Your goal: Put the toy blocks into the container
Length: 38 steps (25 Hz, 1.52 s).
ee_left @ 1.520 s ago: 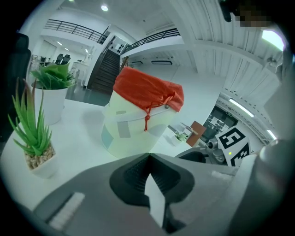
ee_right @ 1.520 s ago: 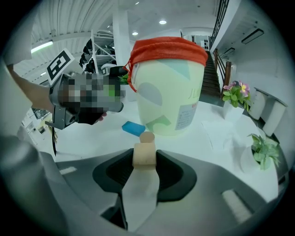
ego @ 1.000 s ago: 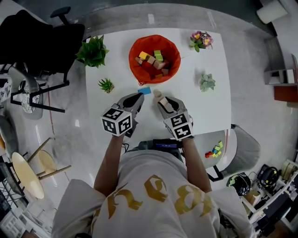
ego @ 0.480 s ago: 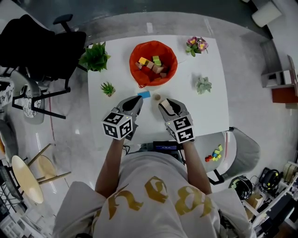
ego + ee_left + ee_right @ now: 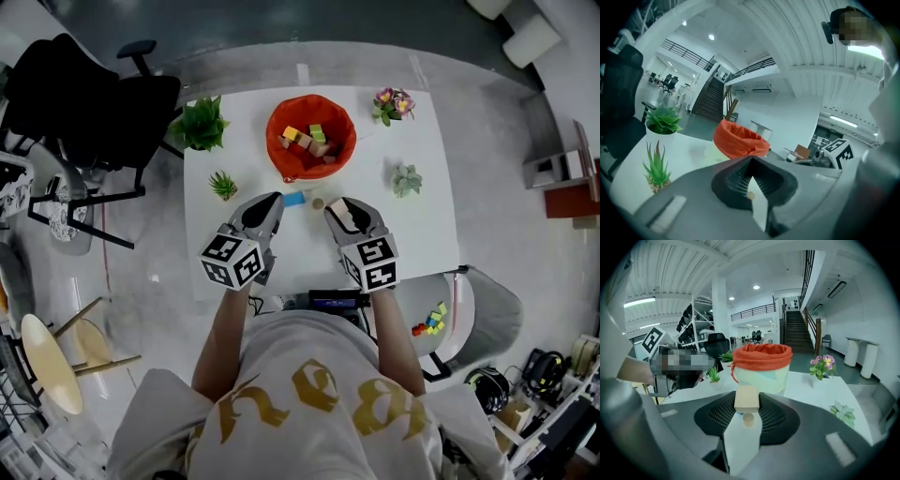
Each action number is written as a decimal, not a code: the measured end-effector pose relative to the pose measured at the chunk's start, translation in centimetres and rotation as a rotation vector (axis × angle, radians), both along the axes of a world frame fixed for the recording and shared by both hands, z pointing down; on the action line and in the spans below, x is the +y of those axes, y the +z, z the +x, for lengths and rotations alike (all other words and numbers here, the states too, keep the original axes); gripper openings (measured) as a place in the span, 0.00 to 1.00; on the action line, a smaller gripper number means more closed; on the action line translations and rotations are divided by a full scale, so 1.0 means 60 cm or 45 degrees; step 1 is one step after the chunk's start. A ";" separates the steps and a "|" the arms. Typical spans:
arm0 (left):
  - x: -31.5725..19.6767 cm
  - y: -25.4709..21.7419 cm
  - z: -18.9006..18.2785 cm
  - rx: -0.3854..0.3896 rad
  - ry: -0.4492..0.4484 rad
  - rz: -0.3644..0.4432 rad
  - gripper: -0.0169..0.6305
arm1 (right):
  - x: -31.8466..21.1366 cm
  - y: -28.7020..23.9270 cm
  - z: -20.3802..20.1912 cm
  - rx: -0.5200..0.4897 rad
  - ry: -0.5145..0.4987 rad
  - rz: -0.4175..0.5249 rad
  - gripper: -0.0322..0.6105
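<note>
A red fabric container (image 5: 311, 136) (image 5: 761, 357) (image 5: 739, 139) holding several coloured blocks stands at the far middle of the white table (image 5: 417, 234). In front of it lie a blue block (image 5: 294, 198) and a small tan cylinder (image 5: 319, 202) (image 5: 748, 419). My right gripper (image 5: 336, 208) (image 5: 746, 401) is shut on a tan wooden block (image 5: 746, 398), held above the table just right of the cylinder. My left gripper (image 5: 272, 202) (image 5: 750, 183) hovers left of the blue block, jaws apart with nothing between them; the blue block does not show in the left gripper view.
A leafy potted plant (image 5: 202, 122) and a small spiky plant (image 5: 223, 185) stand at the table's left. Pink flowers (image 5: 394, 101) and a pale succulent (image 5: 406, 178) are at the right. A black chair (image 5: 84, 94) stands left; a grey seat (image 5: 478, 309) carries more blocks (image 5: 431, 319).
Both grippers have risen from the table, the right one carrying the tan block. The small tan cylinder now lies in the open on the table. The blue block has stayed put.
</note>
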<state>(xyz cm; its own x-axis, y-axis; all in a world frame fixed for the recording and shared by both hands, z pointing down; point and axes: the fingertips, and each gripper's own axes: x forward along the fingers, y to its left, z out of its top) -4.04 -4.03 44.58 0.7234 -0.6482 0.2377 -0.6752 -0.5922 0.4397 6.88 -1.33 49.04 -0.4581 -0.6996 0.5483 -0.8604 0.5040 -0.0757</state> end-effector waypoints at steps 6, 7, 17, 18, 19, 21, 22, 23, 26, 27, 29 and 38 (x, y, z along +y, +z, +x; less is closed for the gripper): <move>-0.008 -0.029 -0.001 0.039 0.002 0.021 0.03 | -0.011 -0.037 0.008 -0.020 0.024 0.058 0.32; -0.010 -0.035 -0.001 0.058 0.001 0.019 0.03 | -0.013 -0.041 0.007 -0.025 0.025 0.061 0.32; -0.029 -0.065 -0.005 0.068 -0.021 0.040 0.03 | -0.030 -0.082 0.007 -0.044 0.065 0.118 0.32; -0.032 -0.068 -0.006 0.070 -0.026 0.048 0.03 | -0.034 -0.087 0.008 -0.057 0.077 0.126 0.32; -0.035 -0.070 -0.006 0.069 -0.030 0.056 0.03 | -0.038 -0.093 0.009 -0.076 0.090 0.133 0.32; -0.041 -0.073 -0.005 0.060 -0.027 0.064 0.03 | -0.045 -0.106 0.010 -0.115 0.114 0.149 0.32; -0.043 -0.074 -0.004 0.058 -0.024 0.065 0.03 | -0.048 -0.112 0.010 -0.130 0.121 0.157 0.32; -0.046 -0.076 -0.004 0.060 -0.023 0.066 0.03 | -0.052 -0.118 0.010 -0.140 0.124 0.164 0.32; -0.058 -0.082 -0.004 0.085 -0.034 0.066 0.03 | -0.064 -0.129 0.010 -0.163 0.129 0.176 0.32; -0.062 -0.083 -0.004 0.093 -0.040 0.063 0.03 | -0.068 -0.131 0.010 -0.169 0.132 0.177 0.32; -0.071 -0.083 -0.005 0.091 -0.055 0.055 0.03 | -0.076 -0.135 0.010 -0.184 0.133 0.177 0.32; -0.107 -0.085 -0.009 0.046 -0.076 0.062 0.03 | -0.115 -0.150 -0.006 -0.209 0.095 0.188 0.32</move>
